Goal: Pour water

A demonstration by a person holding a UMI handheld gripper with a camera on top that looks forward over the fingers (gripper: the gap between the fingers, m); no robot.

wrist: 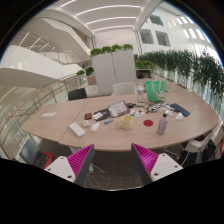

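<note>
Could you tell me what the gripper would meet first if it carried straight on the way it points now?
Probably the near edge of the oval wooden table; the open gripper has nothing between its fingers, though depth is hard to judge.

I see a wooden oval table carrying a laptop, white papers, a yellow cup, green bottles, a red object.

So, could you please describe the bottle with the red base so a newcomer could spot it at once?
Start at the long oval wooden table beyond the open gripper. Towards its right end, nearest the front edge, stands a small clear bottle with a red base. The pale green bottles stand further back.
</note>
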